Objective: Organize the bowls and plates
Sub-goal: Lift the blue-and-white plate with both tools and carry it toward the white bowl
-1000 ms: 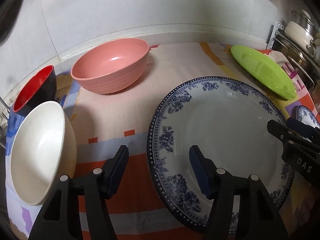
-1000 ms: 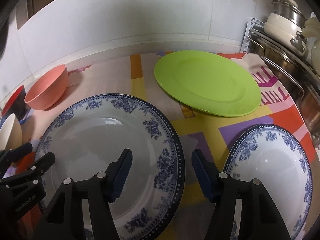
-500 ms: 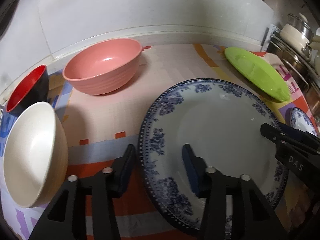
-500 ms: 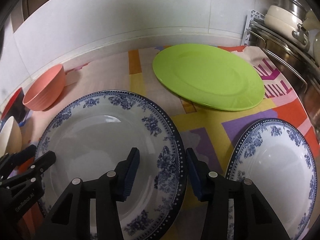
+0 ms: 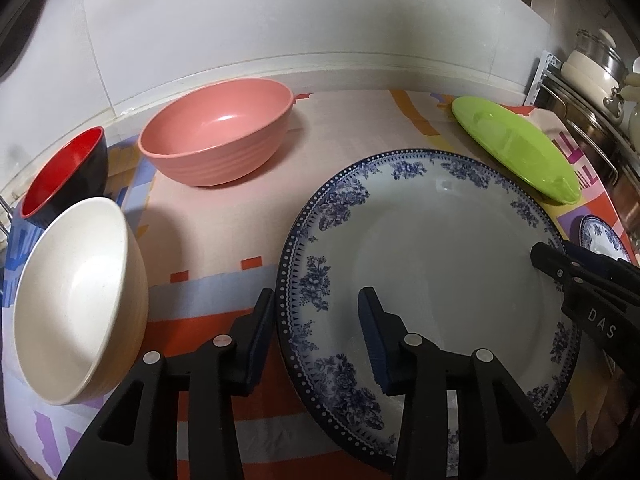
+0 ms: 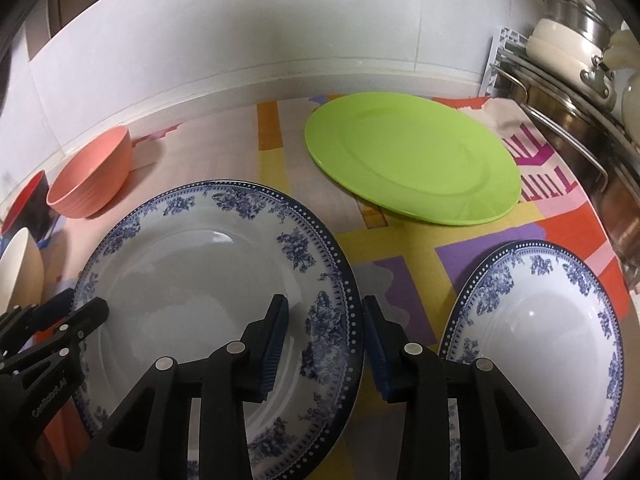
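both grippers closing on the big blue plate [image 5: 432,272]
left gripper [image 5: 316,336] and right gripper [image 6: 322,338] fingers straddle opposite rims, not yet pressing; bare worktop [image 5: 224,224] beside.

A loud patchwork tablecloth [image 6: 412,240] in orange, yellow, purple and pink blocks is spread right up to a white tiled wall [image 6: 280,24]. Off to the right, steel pots [image 6: 576,12] and a cream-coloured pan [image 6: 560,46] are stacked on a metal rack [image 6: 560,128].
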